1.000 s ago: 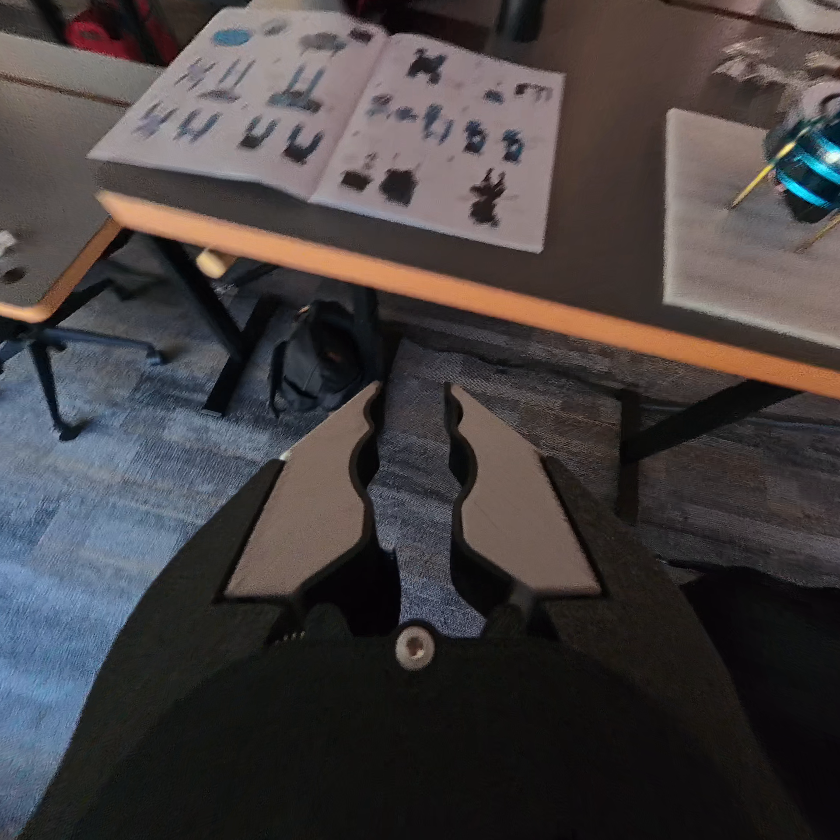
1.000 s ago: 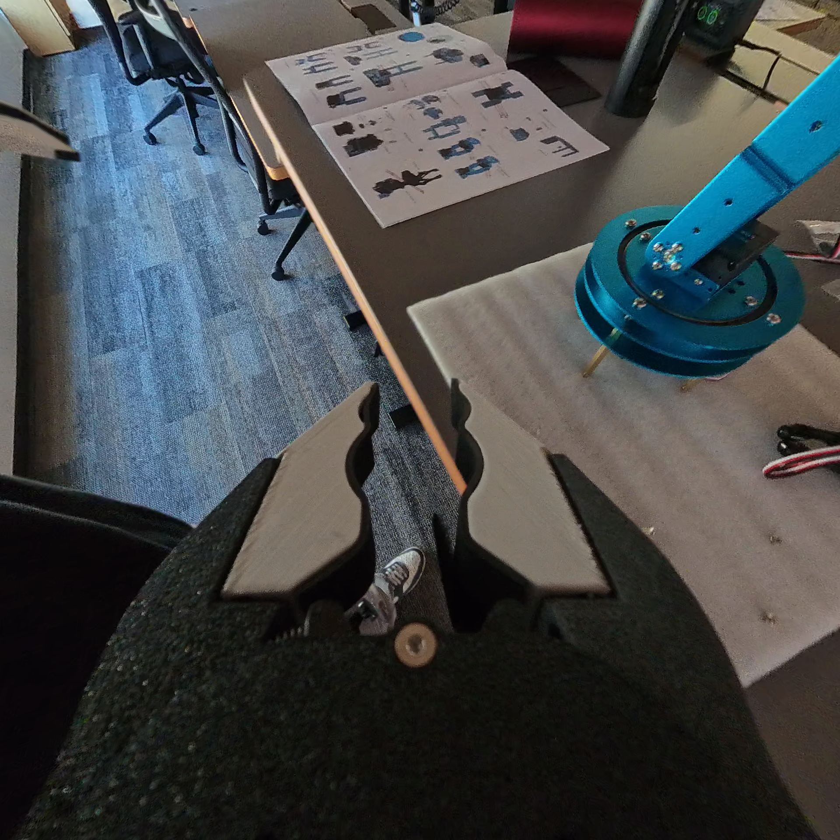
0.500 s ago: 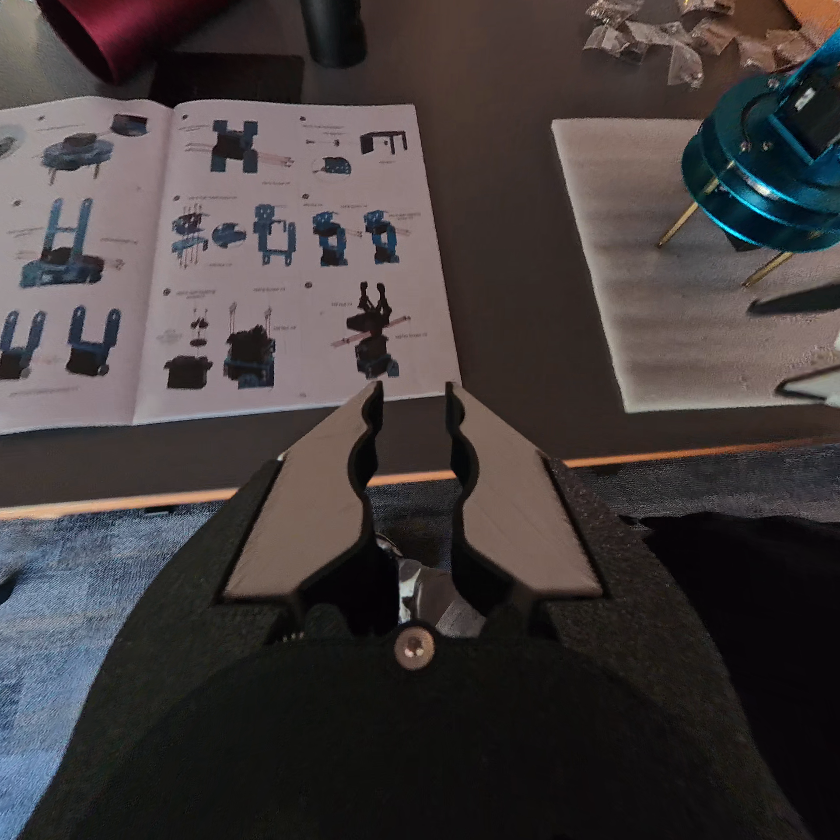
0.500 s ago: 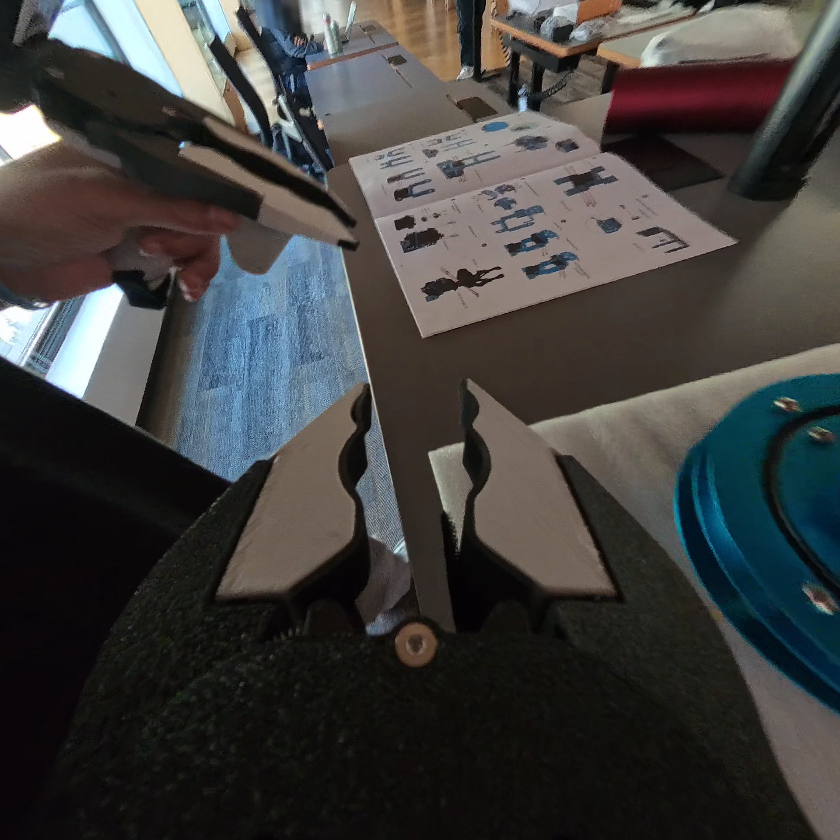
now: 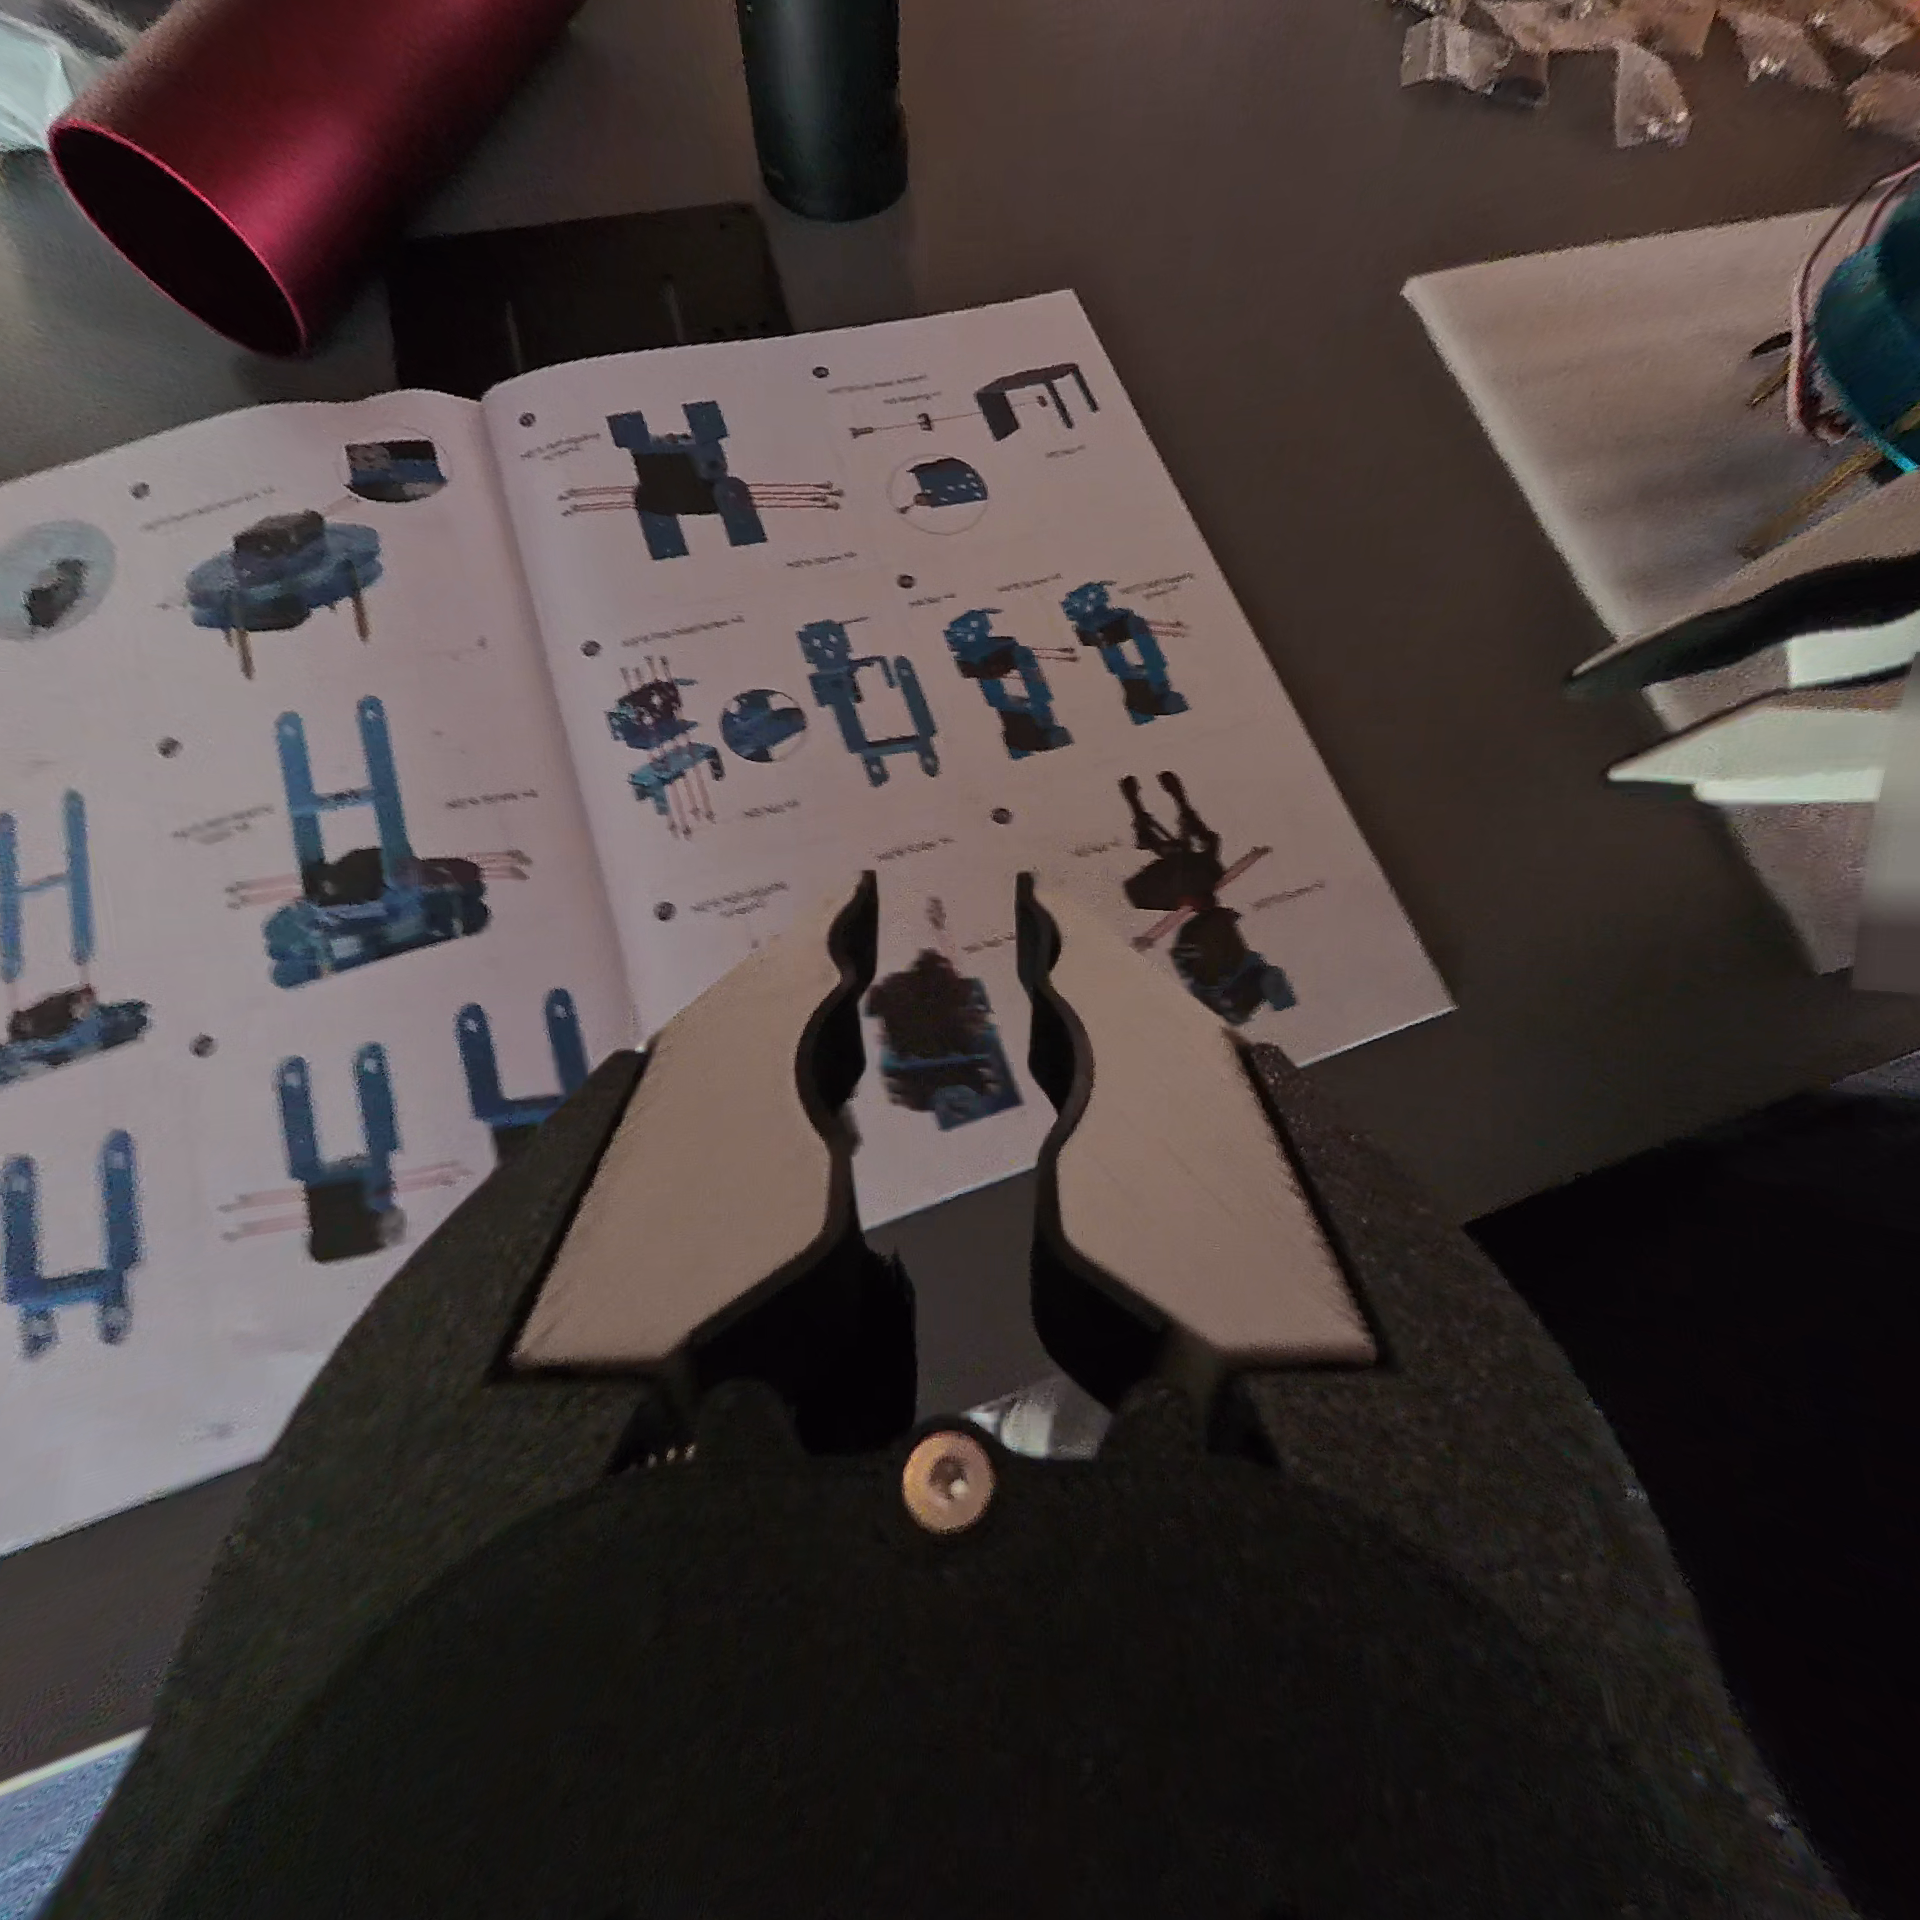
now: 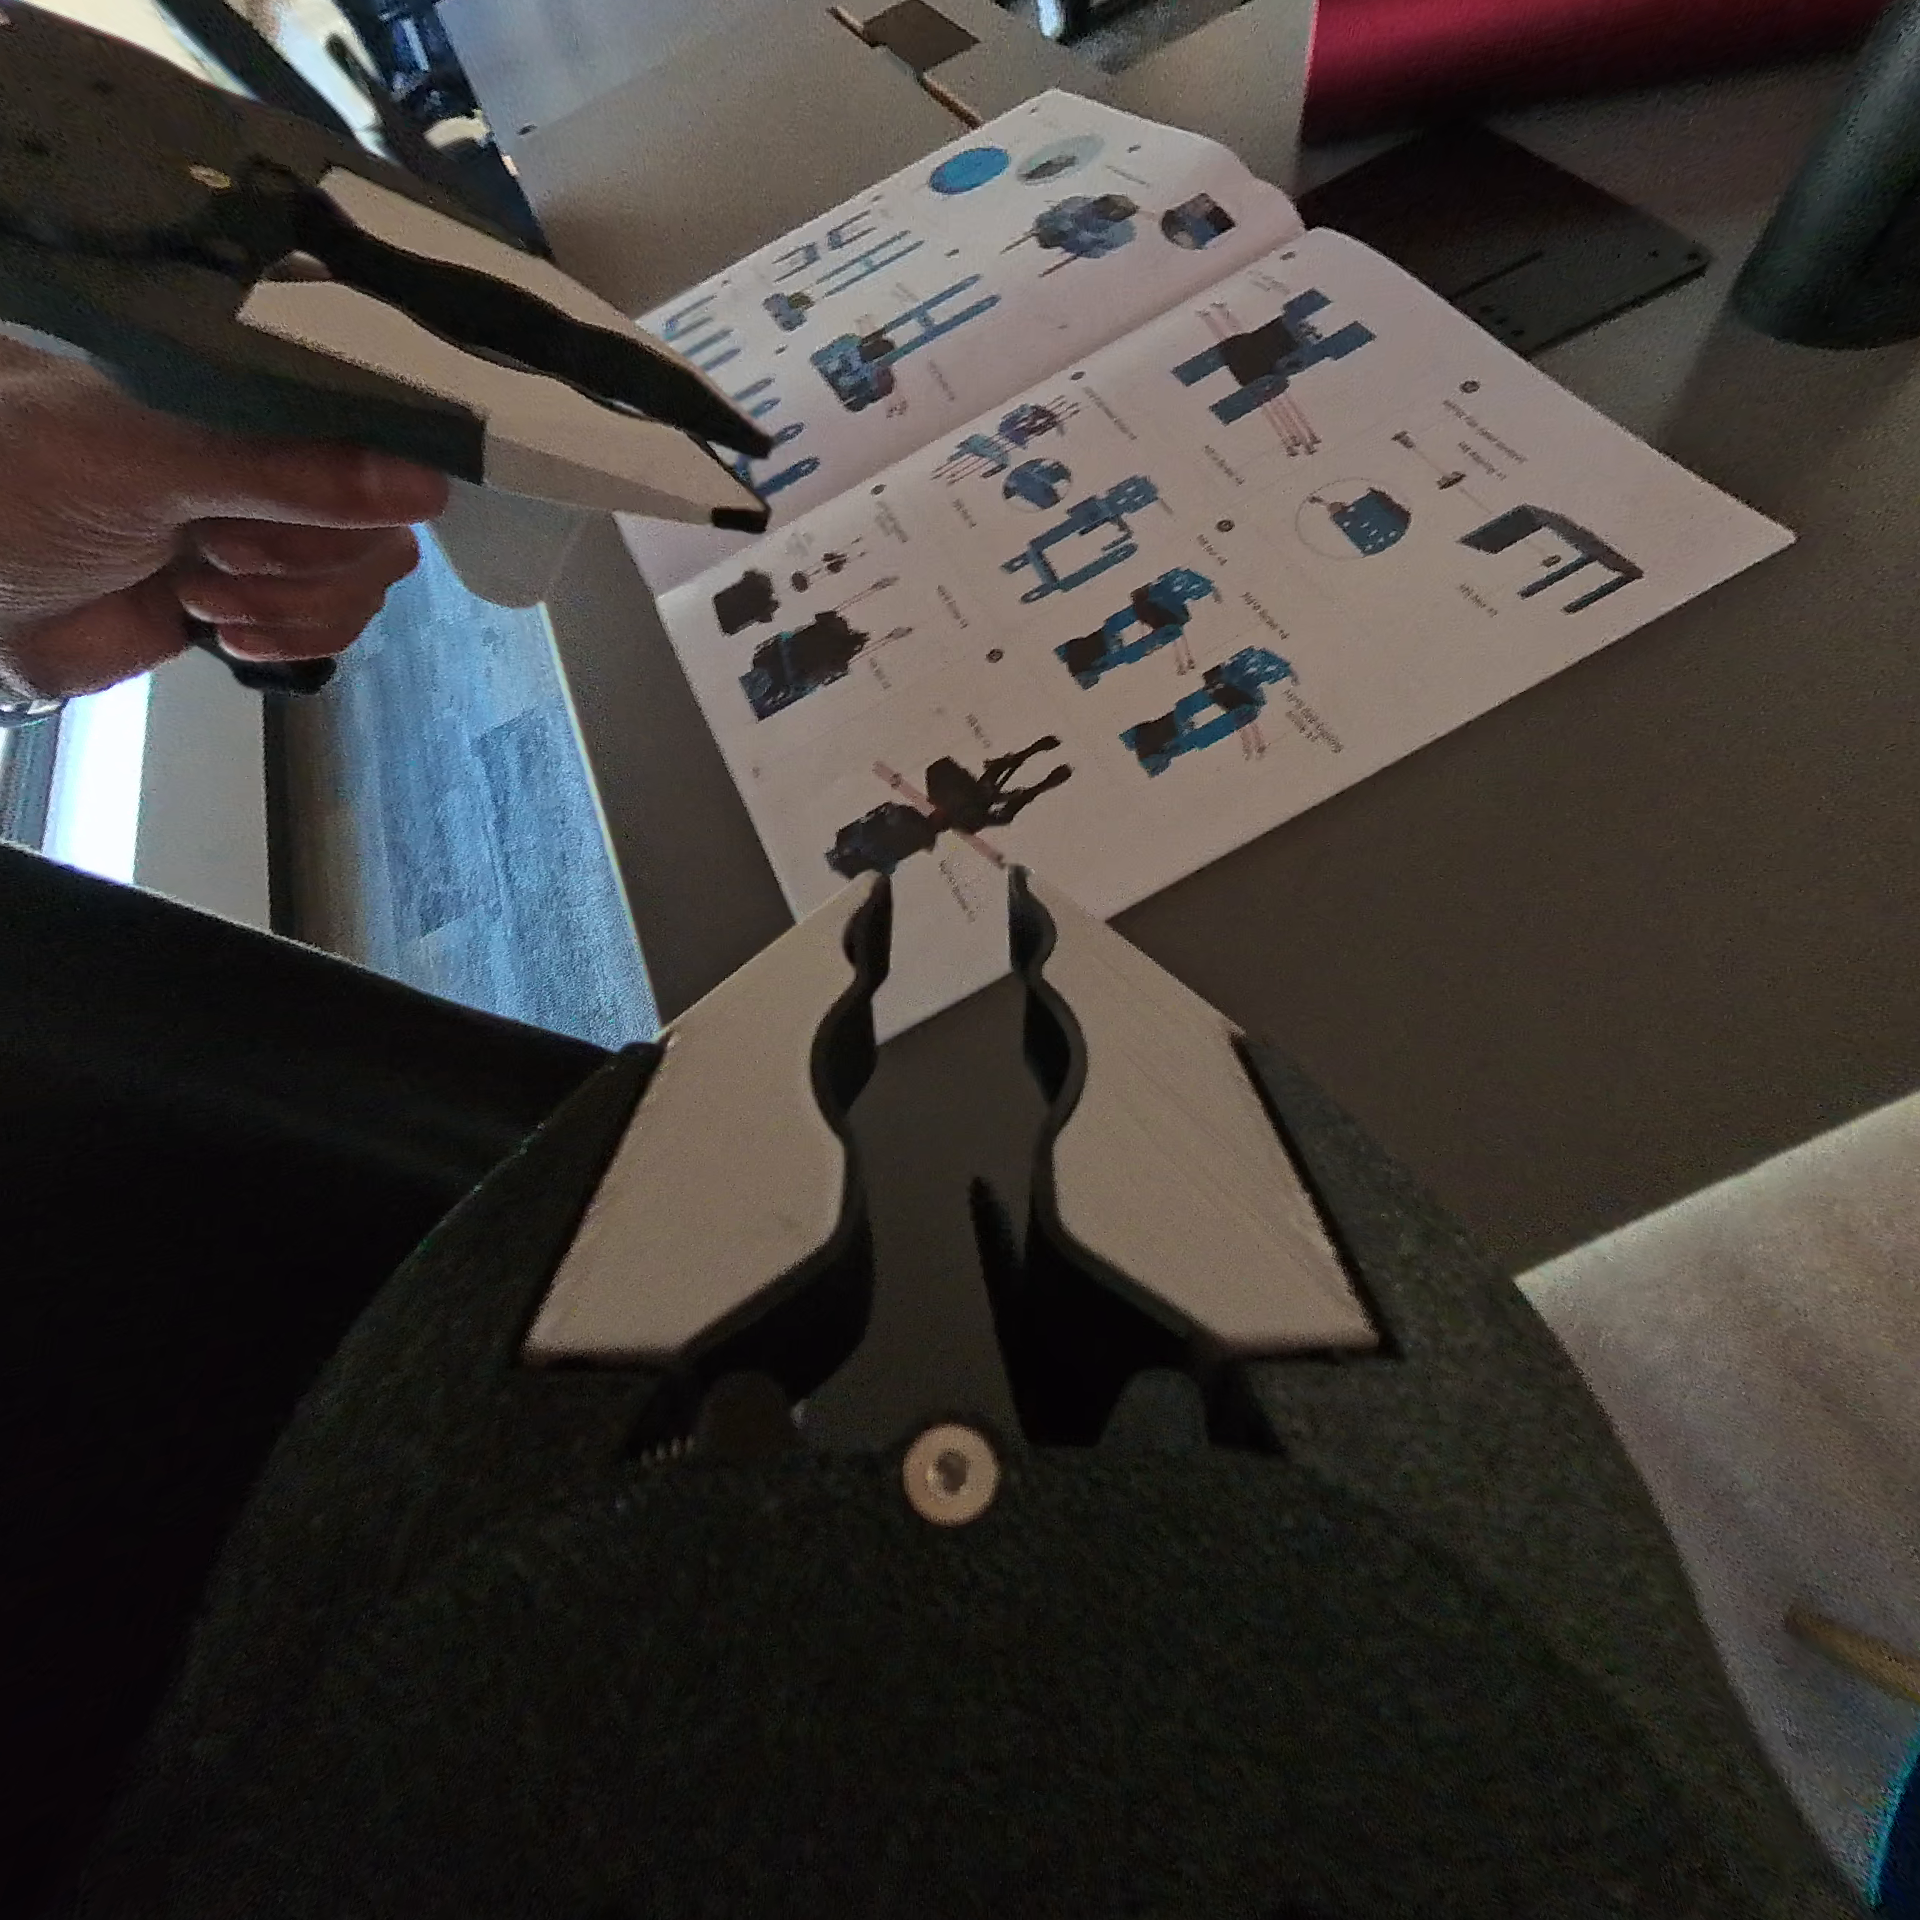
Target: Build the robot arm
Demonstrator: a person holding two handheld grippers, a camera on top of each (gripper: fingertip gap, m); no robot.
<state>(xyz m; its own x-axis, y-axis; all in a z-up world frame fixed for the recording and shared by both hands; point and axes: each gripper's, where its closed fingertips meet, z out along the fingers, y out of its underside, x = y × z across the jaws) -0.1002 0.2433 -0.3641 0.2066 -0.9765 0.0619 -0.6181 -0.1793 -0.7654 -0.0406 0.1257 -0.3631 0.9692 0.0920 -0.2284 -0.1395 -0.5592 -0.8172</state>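
Observation:
An open white booklet (image 5: 727, 727) with blue and black part drawings lies flat on the dark table (image 5: 1299, 312). My left gripper (image 5: 943, 883) is open and empty, hovering over the booklet's right page near its front edge. My right gripper (image 6: 948, 878) is open and empty, above the near corner of the booklet (image 6: 1195, 540). The left gripper also shows in the right wrist view (image 6: 743, 480), held by a hand (image 6: 156, 540) above the booklet's left page. The right gripper's fingers (image 5: 1766, 758) show at the right edge of the left wrist view.
A dark red tube (image 5: 270, 156) lies at the back left, next to a black plate (image 5: 592, 291) and a dark cylinder (image 5: 826, 104). A white foam pad (image 5: 1621, 416) with a blue round base (image 5: 1870, 343) on brass legs lies to the right. Crumpled clear bags (image 5: 1621, 62) lie far right. My hands' fingertips stand some 15 centimeters from each other.
Both grippers have moved forward and up from below the table edge to above the booklet. The right gripper has swung left, away from the blue base. Both stay open.

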